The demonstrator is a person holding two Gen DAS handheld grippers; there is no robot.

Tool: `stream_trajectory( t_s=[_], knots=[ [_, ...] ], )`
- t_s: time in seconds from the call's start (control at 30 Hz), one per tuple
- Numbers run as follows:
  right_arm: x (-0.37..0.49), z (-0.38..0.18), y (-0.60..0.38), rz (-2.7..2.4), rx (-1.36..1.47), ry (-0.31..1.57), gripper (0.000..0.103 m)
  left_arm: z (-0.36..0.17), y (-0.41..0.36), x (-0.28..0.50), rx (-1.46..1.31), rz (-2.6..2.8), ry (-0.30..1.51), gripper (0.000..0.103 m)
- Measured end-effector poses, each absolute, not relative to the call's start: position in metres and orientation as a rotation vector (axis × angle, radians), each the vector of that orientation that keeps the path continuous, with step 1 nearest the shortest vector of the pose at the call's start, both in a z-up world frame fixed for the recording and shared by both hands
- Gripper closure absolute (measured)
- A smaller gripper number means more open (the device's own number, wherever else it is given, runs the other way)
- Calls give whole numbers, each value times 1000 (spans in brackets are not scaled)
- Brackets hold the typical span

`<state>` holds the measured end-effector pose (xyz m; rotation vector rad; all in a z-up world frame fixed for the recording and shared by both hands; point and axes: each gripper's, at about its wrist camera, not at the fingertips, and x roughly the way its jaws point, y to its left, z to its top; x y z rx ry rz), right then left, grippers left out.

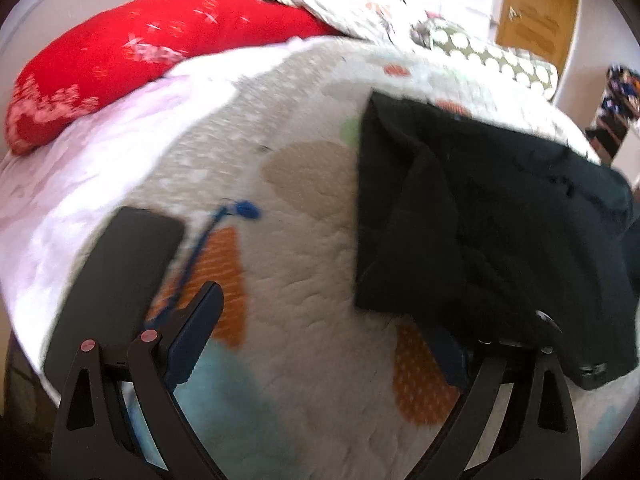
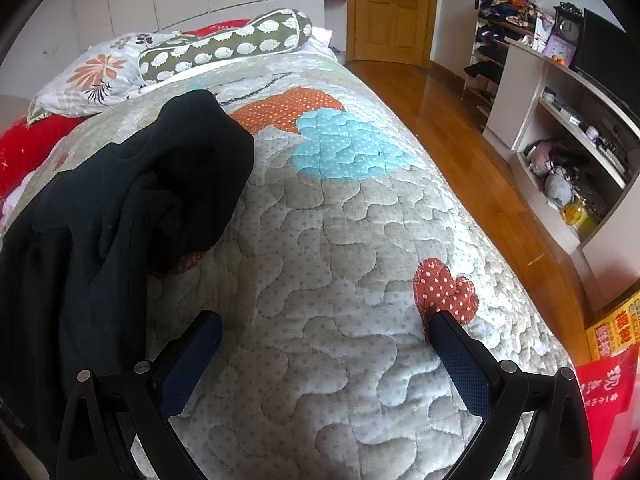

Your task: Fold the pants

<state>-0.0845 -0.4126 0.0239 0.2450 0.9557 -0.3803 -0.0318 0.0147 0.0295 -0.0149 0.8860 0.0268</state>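
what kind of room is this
Most likely a home bedroom. A bed with a quilted patchwork cover fills the view, pillows lie at its head, and open shelves of household clutter stand by a wooden door. Dark pants lie on the bed.

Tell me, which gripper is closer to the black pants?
Left. The left gripper has the black pants draped over one finger; the right gripper is open over bare quilt beside them.
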Motion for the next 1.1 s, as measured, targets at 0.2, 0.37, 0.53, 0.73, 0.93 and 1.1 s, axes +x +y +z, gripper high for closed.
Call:
stream_trajectory(
  t_s=[0.2, 0.37, 0.53, 0.73, 0.93, 1.1],
  knots=[
    [-121, 56, -387, -300, 270, 852, 2, 65, 15, -63, -4, 25, 798, 8],
    [-136, 79, -340, -188, 167, 767, 2, 86, 5, -76, -17, -7, 754, 8],
    [-137, 97, -304, -132, 82, 713, 2, 94, -11, -85, -4, -29, 737, 8],
    [-137, 98, -283, -62, 107, 720, 2, 94, -26, -91, 13, -43, 733, 8],
    [-137, 97, -268, -41, 94, 725, 2, 92, -41, -93, 25, -63, 732, 8],
    [-137, 99, -270, -45, 100, 729, 2, 90, -50, -91, 22, -76, 738, 8]
  ],
)
